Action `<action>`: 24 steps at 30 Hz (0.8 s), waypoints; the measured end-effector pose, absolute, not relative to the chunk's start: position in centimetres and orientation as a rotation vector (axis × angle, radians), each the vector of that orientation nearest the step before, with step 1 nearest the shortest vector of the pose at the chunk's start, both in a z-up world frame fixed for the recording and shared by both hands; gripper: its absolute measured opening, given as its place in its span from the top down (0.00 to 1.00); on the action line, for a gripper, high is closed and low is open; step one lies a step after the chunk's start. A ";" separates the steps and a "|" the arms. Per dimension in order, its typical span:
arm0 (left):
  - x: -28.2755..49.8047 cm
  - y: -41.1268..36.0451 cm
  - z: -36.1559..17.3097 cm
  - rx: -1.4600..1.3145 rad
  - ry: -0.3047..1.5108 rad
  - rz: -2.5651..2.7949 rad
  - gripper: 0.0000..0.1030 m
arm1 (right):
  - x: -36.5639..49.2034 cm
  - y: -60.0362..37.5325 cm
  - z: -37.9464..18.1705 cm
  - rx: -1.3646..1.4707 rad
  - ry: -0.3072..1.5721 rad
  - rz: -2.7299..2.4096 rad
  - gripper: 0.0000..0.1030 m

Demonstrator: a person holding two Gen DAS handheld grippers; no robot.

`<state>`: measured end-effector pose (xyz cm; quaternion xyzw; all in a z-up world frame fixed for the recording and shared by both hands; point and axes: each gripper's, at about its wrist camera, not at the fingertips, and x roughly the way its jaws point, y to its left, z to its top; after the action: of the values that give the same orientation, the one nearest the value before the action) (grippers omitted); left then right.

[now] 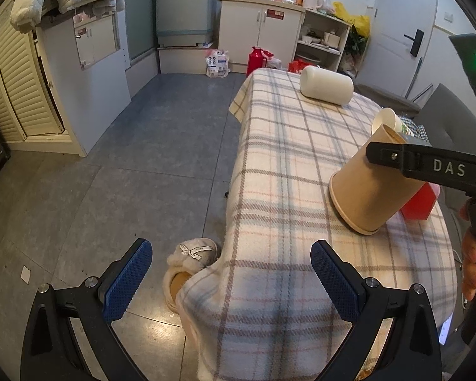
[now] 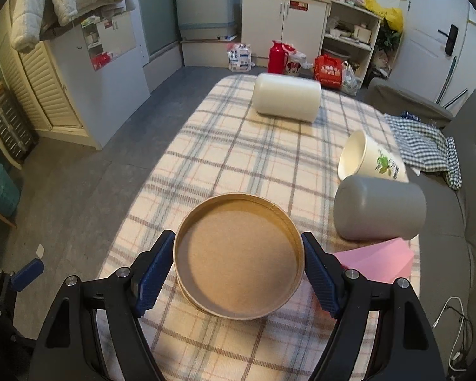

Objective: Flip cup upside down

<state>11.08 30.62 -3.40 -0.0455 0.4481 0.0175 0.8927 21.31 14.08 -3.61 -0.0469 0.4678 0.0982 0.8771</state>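
A brown paper cup (image 1: 369,190) stands mouth down and slightly tilted on the plaid cloth (image 1: 285,146), its rim touching the cloth. My right gripper (image 2: 239,265) is shut on the cup (image 2: 238,260), its blue pads (image 2: 154,273) pressed to both sides near the base, which faces the right wrist camera. In the left wrist view the right gripper's black finger (image 1: 396,155) crosses the cup's top. My left gripper (image 1: 231,273) is open and empty, at the table's near left corner, well left of the cup.
A white cylinder (image 2: 287,96) lies on its side at the far end. A white printed cup (image 2: 369,157) and a grey cup (image 2: 380,211) lie on their sides at the right, with a pink box (image 2: 377,260) beside them. A slipper (image 1: 190,263) lies on the floor.
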 end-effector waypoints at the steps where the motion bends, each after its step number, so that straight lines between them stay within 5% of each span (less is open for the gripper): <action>1: 11.0 30.6 -3.4 -0.090 0.932 0.035 0.00 | 21.2 14.2 -3.7 -0.103 0.969 0.206 0.24; 9: 10.3 30.6 -2.6 -0.090 0.918 0.053 0.00 | 20.8 15.0 -3.6 -0.151 0.962 0.219 0.23; 12: 9.8 30.7 -1.8 -0.084 0.901 0.066 0.00 | 20.5 14.9 -3.2 -0.112 0.961 0.238 0.12; 24: 5.8 28.0 3.4 -0.038 0.769 0.113 0.00 | 14.9 11.6 4.5 -0.008 0.735 0.282 0.09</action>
<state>5.80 27.98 3.38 -0.0185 0.3747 0.0550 0.9253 14.89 11.64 4.50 -0.0037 0.3581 0.1373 0.9235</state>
